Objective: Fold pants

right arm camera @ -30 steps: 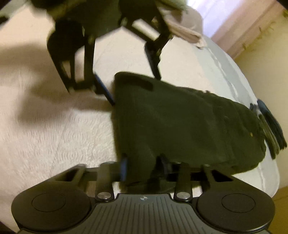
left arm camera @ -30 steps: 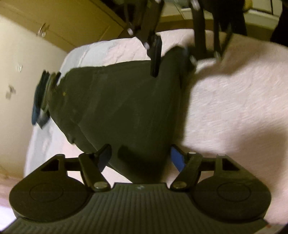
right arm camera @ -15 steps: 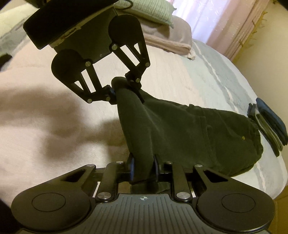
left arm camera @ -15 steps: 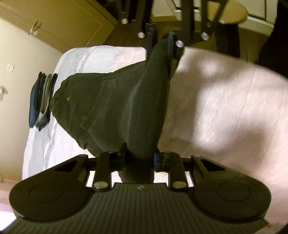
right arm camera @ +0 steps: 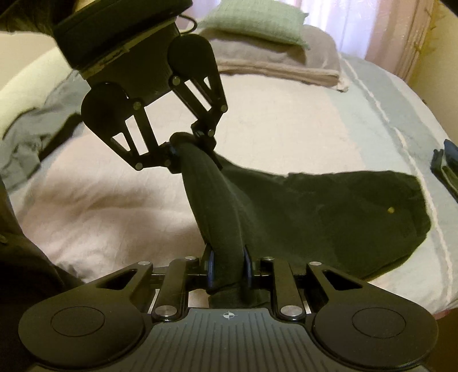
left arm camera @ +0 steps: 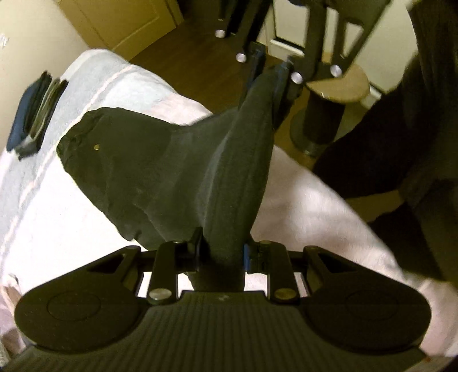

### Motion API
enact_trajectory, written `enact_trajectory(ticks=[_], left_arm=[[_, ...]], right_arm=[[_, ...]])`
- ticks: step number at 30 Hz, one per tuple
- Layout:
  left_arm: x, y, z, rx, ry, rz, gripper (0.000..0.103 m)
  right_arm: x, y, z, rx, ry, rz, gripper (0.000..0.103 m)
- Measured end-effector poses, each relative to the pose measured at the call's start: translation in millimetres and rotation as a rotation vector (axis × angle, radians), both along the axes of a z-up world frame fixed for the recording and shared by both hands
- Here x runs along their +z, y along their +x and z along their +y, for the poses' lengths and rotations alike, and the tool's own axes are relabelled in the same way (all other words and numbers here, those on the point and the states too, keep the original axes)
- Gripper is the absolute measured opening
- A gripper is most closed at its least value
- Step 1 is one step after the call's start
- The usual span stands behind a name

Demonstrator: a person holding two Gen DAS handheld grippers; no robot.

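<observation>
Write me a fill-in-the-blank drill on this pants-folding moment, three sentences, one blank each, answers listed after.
1. The left gripper and the right gripper are both shut on the dark ____.
2. The stretch of cloth between the two grippers is lifted off the bed, while the end with the small brass button lies on the ____.
3. At the head of the bed, the pale green pillow lies on top of a ____ pillow.

Answers: pants; bed; grey

Matt dark cloth pants [right arm camera: 300,206], textured pale bedspread [right arm camera: 100,200], wooden floor [left arm camera: 200,45]
</observation>
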State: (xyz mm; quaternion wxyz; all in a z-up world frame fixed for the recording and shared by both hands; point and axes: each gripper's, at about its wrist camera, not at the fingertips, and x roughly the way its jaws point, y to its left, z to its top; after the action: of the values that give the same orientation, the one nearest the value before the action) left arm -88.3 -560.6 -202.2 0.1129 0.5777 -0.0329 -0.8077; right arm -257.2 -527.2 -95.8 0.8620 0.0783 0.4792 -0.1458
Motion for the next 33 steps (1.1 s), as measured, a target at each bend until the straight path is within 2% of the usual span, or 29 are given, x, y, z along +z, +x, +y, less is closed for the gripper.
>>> enact_trajectory(ticks=[4, 7, 10, 12, 16, 20, 23, 25, 29, 33], left_arm=[[44.6, -23.2, -71.8, 0.046, 0.101, 0.027, 0.022], [67.5, -49.6, -138.0, 0.046, 0.141, 0.024, 0.022], [73.3, -78.6, -205.3, 0.039, 0.166, -0.001, 0.023], [66.9, -98.4, -258.0, 0.046, 0.197, -0.011, 0.022], [31.6, -128.9, -357.7, 0.105, 0.3, -0.025, 0.023], [-24.1, -143.6, -435.3, 0.188, 0.396, -0.057, 0.025], [-68.1, -145.9, -474.1, 0.265, 0.454, -0.072, 0.033], [-86.7, -139.6, -490.7, 0.34, 0.473, -0.069, 0.047], [-86.9, -106.3, -510.5, 0.521, 0.5, 0.024, 0.048], [-72.5, -80.6, -502.7, 0.659, 0.501, 0.123, 0.04]], right_arm=[[36.6, -18.4, -62.0, -0.053, 0.014, -0.038, 0.017], [55.7, -40.5, -125.7, -0.088, 0.048, -0.078, 0.017], [58.8, -61.3, -198.5, -0.131, 0.113, -0.132, 0.017], [53.5, -74.2, -259.2, -0.158, 0.176, -0.165, 0.017], [21.0, -101.3, -364.5, -0.217, 0.303, -0.203, 0.017], [-29.7, -111.4, -460.4, -0.273, 0.446, -0.21, 0.017], [-73.7, -112.1, -504.4, -0.314, 0.532, -0.195, 0.017], [-102.0, -114.6, -527.2, -0.351, 0.579, -0.182, 0.019], [-134.1, -134.1, -545.3, -0.458, 0.667, -0.217, 0.029], [-131.2, -146.1, -544.6, -0.499, 0.696, -0.244, 0.031]])
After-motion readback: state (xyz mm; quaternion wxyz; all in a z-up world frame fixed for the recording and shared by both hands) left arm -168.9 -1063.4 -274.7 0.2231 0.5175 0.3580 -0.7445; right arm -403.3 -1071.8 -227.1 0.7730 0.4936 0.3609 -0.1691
